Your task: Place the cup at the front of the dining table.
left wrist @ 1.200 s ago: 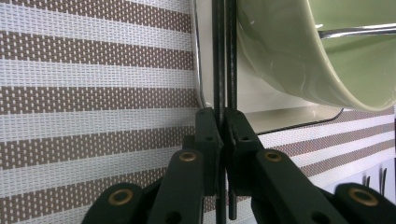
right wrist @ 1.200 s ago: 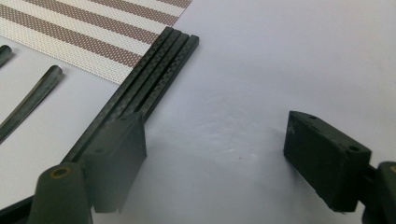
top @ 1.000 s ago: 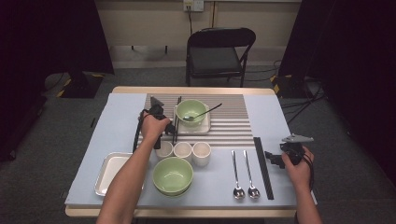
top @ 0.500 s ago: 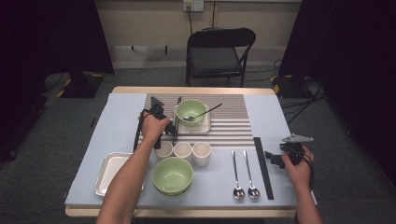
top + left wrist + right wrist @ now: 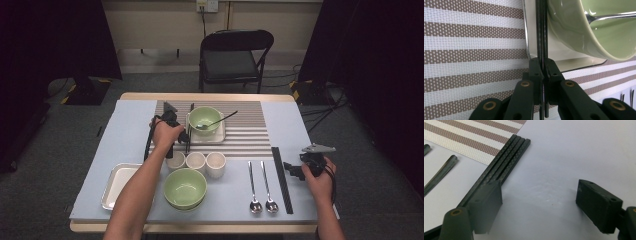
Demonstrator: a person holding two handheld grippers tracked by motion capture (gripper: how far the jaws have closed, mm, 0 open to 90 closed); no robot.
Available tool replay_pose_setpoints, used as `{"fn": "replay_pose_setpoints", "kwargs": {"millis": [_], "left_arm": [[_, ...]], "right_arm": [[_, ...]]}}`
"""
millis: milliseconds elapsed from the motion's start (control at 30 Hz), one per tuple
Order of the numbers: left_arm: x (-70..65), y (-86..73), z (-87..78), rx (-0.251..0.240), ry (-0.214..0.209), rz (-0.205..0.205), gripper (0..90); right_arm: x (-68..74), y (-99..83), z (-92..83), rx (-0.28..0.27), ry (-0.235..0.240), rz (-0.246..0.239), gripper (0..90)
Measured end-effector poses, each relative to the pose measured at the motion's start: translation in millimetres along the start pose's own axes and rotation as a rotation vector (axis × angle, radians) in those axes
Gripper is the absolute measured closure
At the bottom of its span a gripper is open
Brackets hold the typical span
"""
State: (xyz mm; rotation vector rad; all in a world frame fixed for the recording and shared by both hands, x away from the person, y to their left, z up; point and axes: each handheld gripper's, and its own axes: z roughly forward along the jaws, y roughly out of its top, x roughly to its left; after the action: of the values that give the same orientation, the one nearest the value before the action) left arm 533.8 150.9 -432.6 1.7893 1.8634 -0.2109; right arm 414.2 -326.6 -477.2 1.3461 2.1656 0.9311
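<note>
Right, I've got the chopsticks (image 5: 541,37) clamped in my left gripper (image 5: 543,65), jaws tight on them, just beside the green bowl (image 5: 584,32) on its small tray (image 5: 530,47). My right gripper (image 5: 539,202) sits with jaws apart, nothing between, more chopsticks (image 5: 506,157) touching its left jaw.

A black folding chair (image 5: 235,55) stood behind the desk (image 5: 130,96), on a grey carpet floor (image 5: 60,125). Dark curtains (image 5: 50,40) hung on both sides of a pale wall (image 5: 150,25).
</note>
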Motion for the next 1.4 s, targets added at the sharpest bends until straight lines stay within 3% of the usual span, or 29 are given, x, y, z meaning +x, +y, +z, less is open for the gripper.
{"fn": "replay_pose_setpoints", "kwargs": {"millis": [167,200,400,533,633,767,800,933,1100,1133,1400], "left_arm": [[0.2,1.1,1.1,-0.002,0.009,0.011,86.0],[-0.2,1.2,1.2,-0.011,0.001,-0.007,86.0],[0.0,1.8,0.9,-0.014,-0.005,-0.006,85.9],[0.3,2.6,1.0,-0.014,-0.003,0.015,85.7],[-1.0,2.7,1.8,-0.021,-0.005,-0.001,85.7],[0.1,3.3,1.3,-0.018,-0.006,0.015,85.6],[2.1,4.2,-0.4,0.008,-0.004,0.046,85.5],[-0.9,3.9,1.6,-0.016,-0.010,0.012,85.1],[-1.4,3.8,1.5,-0.012,-0.008,0.018,84.7],[-0.4,4.0,1.0,0.000,-0.012,0.040,84.7],[-3.4,3.4,1.9,-0.021,-0.001,0.020,84.4]], "right_arm": [[0.1,0.0,-0.1,0.000,0.000,0.001,20.0],[0.1,0.0,0.0,0.000,-0.002,0.001,20.1],[0.0,0.0,0.0,0.000,-0.001,0.001,20.0],[0.1,0.0,0.0,0.000,-0.001,0.000,20.0],[0.1,0.0,0.0,0.001,-0.002,0.000,20.0],[0.2,0.0,0.0,0.000,-0.003,0.001,20.0],[0.1,0.0,0.0,0.000,-0.001,0.001,20.0],[0.0,0.0,0.0,0.000,-0.001,0.001,20.0],[0.1,0.0,0.0,0.000,-0.001,0.000,20.0],[0.1,0.0,0.0,0.000,-0.002,0.000,20.0],[0.2,0.0,0.0,0.000,-0.003,0.001,20.0]]}}
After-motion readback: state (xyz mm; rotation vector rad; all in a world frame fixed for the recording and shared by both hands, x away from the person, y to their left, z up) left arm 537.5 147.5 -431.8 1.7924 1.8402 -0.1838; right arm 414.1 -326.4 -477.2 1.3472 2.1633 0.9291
